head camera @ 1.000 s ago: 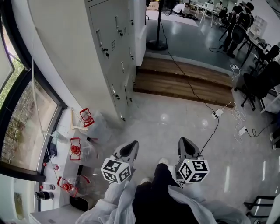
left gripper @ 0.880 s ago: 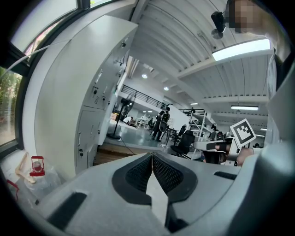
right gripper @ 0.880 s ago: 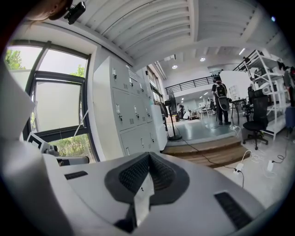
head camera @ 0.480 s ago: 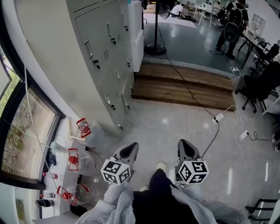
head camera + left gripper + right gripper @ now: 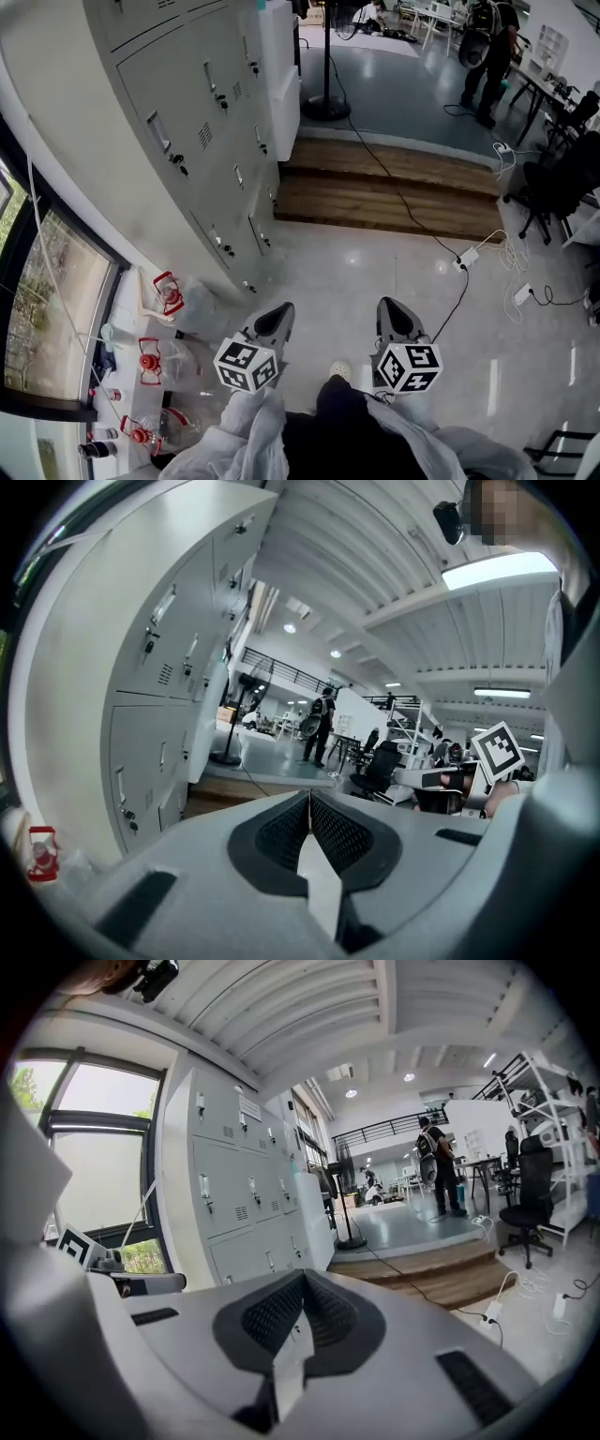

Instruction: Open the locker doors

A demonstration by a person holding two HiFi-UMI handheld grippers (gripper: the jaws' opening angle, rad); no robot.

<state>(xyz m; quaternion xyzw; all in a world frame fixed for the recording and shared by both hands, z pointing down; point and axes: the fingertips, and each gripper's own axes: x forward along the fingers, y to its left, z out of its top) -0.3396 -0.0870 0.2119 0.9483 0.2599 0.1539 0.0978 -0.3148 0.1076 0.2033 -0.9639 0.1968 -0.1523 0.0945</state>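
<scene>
Compared with the 2 earlier head views, the lockers [image 5: 187,141] are seen larger and nearer, and their lower doors are now drawn down toward the left gripper [image 5: 275,322]. From this an approach is judged to be under way, with no door reached yet. Both tools are carried low in front of the body. The left gripper's jaws are pressed together on nothing, and the right gripper [image 5: 394,314] is likewise closed and empty. The lockers are found ahead and to the left, well apart from both grippers, beside the window [image 5: 56,300]. They are finished in pale grey metal and stacked in tiers. Each door is fitted with a vertical handle, a small lock and vent slots, and every door in view is shut.
</scene>
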